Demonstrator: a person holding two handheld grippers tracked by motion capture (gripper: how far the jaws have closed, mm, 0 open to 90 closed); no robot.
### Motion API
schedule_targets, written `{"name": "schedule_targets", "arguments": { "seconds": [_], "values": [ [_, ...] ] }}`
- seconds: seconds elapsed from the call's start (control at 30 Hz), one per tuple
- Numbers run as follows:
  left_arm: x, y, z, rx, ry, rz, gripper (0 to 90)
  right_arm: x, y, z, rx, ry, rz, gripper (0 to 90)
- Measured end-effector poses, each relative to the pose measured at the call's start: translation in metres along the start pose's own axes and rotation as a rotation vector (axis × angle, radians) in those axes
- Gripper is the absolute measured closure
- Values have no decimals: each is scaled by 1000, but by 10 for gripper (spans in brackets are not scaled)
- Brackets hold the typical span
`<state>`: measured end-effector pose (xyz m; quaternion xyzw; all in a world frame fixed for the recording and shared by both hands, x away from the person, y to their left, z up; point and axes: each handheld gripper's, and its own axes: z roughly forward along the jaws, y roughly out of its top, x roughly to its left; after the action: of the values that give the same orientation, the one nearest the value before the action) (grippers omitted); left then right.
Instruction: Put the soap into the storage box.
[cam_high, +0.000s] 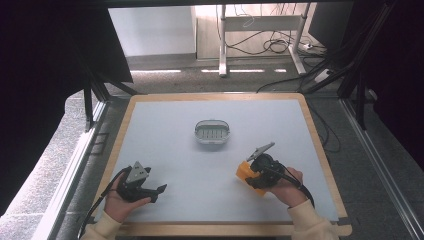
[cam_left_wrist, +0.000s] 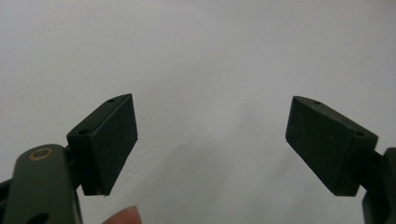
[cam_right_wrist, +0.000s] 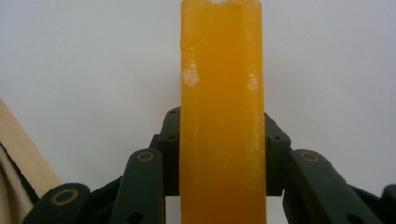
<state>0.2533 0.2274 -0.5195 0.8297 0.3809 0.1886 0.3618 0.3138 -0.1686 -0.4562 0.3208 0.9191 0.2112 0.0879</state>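
An orange soap-like bar (cam_high: 243, 172) sits at the table's front right, and my right gripper (cam_high: 251, 176) is shut on it. In the right gripper view the bar (cam_right_wrist: 222, 70) stands tall between the two black jaws, which press on both of its sides near its lower part; my right gripper (cam_right_wrist: 222, 136) hides the bar's base. A grey oval dish (cam_high: 212, 131) with a slotted bottom rests in the middle of the table, well beyond the bar. At the front left my left gripper (cam_high: 158, 194) lies low over the mat, open, with nothing between its pads (cam_left_wrist: 109, 144).
The pale grey mat (cam_high: 165, 125) covers a table with a wooden border (cam_high: 320, 150). A strip of that wooden edge (cam_right_wrist: 18, 140) runs at the lower left of the right gripper view. Past the table are desk legs and floor cables (cam_high: 270, 45).
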Motion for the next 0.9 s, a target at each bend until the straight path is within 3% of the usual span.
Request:
{"name": "schedule_targets", "arguments": {
  "seconds": [0.23, 0.5, 0.6, 0.9],
  "values": [
    [0, 0, 1, 1, 0, 0, 167, 2, 1, -1, -6, 32, -26, 620],
    [1, 0, -1, -2, 5, -3, 167, -1, 2, -9, -22, 25, -40, 620],
    [1, 0, -1, -1, 7, -7, 167, -4, 1, -12, -47, 42, -38, 620],
    [0, 0, 0, 3, 5, -7, 166, -12, 4, -14, -52, 50, -35, 620]
  ]
}}
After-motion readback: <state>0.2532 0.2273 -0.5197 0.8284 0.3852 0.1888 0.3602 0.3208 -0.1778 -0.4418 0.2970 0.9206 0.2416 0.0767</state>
